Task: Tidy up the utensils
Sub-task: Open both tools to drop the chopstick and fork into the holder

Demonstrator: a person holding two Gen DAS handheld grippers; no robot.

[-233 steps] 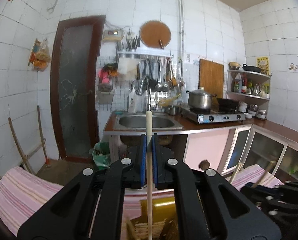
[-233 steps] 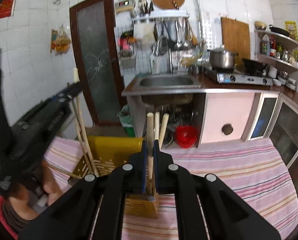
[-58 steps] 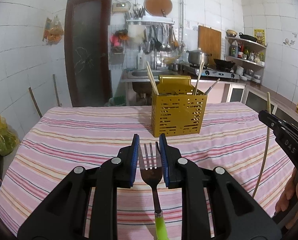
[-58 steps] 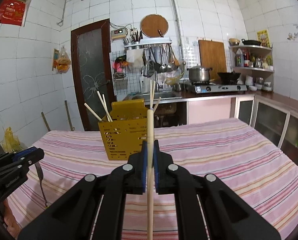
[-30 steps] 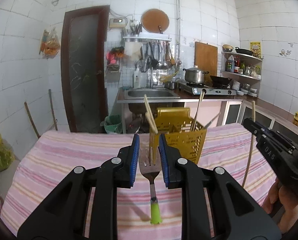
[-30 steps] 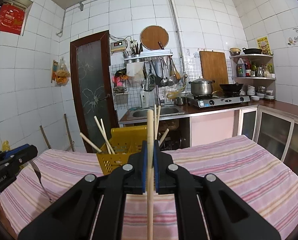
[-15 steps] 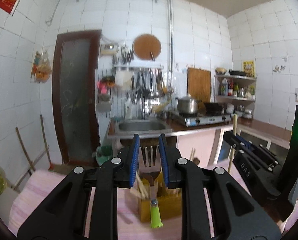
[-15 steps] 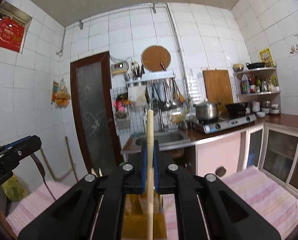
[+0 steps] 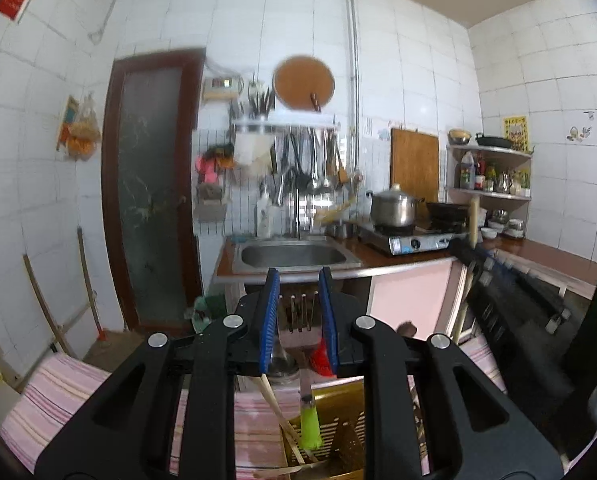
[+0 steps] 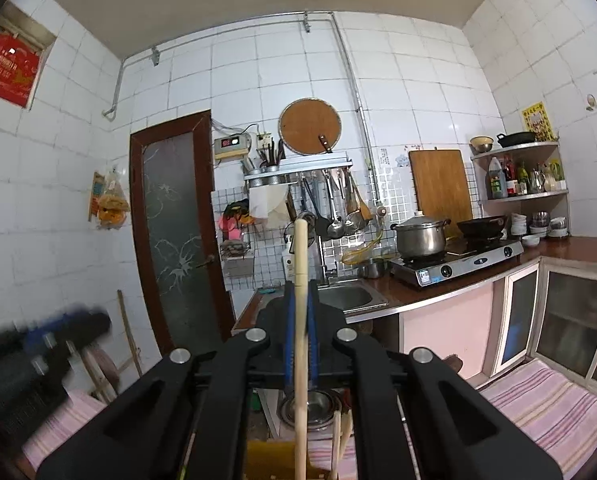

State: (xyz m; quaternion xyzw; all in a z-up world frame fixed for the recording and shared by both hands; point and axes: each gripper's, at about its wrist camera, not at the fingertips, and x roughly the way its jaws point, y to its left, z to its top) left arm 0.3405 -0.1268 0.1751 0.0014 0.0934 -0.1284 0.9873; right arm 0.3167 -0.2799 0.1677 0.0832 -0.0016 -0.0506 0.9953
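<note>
While the left gripper (image 9: 298,312) stands parted, the green-handled fork (image 9: 308,412) hangs at 6 o'clock, handle inside the yellow holder (image 9: 350,424). At 3 o'clock, the right gripper (image 10: 300,320) clamps an upright chopstick (image 10: 300,320).

fork (image 9: 304,360) upright in holder (image 9: 340,432) | holder on table (image 9: 58,392) | sink (image 9: 294,254) behind table
</note>
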